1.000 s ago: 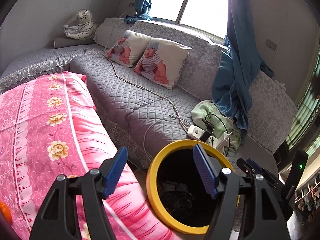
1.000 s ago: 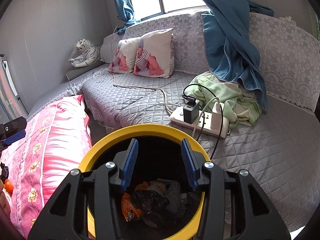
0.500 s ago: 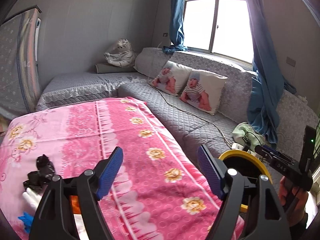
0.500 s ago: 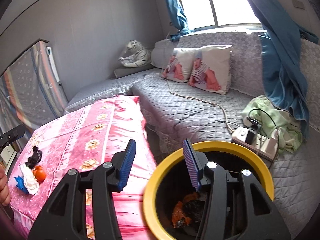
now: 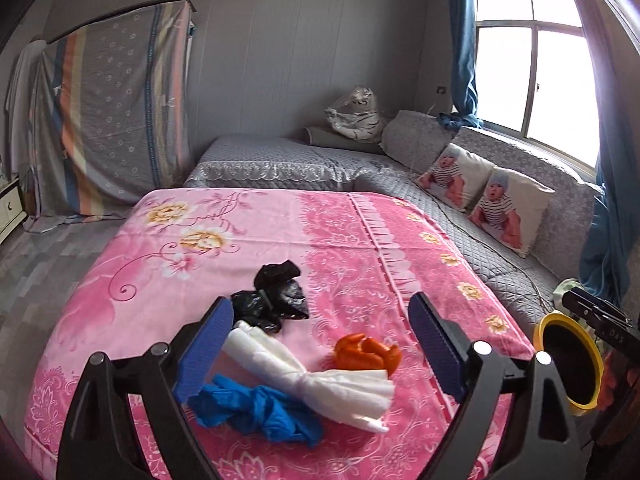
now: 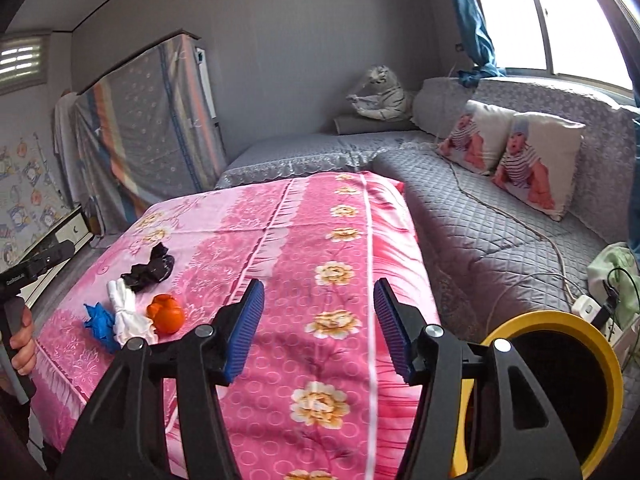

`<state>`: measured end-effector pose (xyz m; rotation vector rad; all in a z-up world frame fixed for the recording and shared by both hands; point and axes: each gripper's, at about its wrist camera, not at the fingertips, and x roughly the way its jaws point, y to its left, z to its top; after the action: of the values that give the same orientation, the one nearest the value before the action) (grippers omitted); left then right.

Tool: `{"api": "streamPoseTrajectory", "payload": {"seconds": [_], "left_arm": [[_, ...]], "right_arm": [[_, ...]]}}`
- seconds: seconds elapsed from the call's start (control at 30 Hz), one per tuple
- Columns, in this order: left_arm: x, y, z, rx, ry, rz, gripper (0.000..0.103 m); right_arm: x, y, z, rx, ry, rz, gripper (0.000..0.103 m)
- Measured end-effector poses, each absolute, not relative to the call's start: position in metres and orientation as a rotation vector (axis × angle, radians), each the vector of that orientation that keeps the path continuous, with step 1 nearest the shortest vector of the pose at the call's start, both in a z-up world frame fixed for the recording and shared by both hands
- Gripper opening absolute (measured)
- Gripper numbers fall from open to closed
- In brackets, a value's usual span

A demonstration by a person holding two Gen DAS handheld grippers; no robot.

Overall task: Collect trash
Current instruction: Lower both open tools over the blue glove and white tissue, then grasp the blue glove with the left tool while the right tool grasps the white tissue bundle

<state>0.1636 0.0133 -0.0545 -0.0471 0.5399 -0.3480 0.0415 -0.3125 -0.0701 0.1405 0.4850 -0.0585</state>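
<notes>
Trash sits low in the left wrist view on the pink blanket (image 5: 328, 240): black bag (image 5: 276, 300), white wad (image 5: 308, 380), blue glove (image 5: 260, 408), orange scrap (image 5: 366, 354). Left gripper (image 5: 320, 348) has just been opening, empty. Right gripper (image 6: 318, 328) too, empty. Yellow bin (image 6: 560, 380) is lower right.

grey sofa (image 5: 400, 168) (quilted), baby-print cushions (image 5: 480, 196)

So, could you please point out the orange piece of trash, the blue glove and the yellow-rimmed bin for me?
orange piece of trash (image 5: 366, 353): left wrist view, middle of the crumpled lump.
blue glove (image 5: 260, 410): left wrist view, centre of the bunched glove.
yellow-rimmed bin (image 6: 560, 317): right wrist view, top of the rim.
</notes>
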Motion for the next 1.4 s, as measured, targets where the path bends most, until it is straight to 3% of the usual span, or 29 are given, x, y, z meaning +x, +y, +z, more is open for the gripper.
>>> {"api": "streamPoseTrajectory", "payload": {"seconds": [0.4, 0.97, 1.4], "left_arm": [[0.164, 0.077, -0.106, -0.126, 0.669, -0.231, 0.086], [0.175, 0.076, -0.144, -0.097, 0.817, -0.223, 0.086], [0.193, 0.072, -0.156, -0.109, 0.879, -0.251, 0.085]], "right_arm": [[0.078, -0.223, -0.093, 0.047, 0.589, 0.202, 0.054], [0.112, -0.118, -0.129, -0.243, 0.720, 0.558, 0.054], [0.148, -0.101, -0.149, -0.369, 0.805, 0.587, 0.053]]}}
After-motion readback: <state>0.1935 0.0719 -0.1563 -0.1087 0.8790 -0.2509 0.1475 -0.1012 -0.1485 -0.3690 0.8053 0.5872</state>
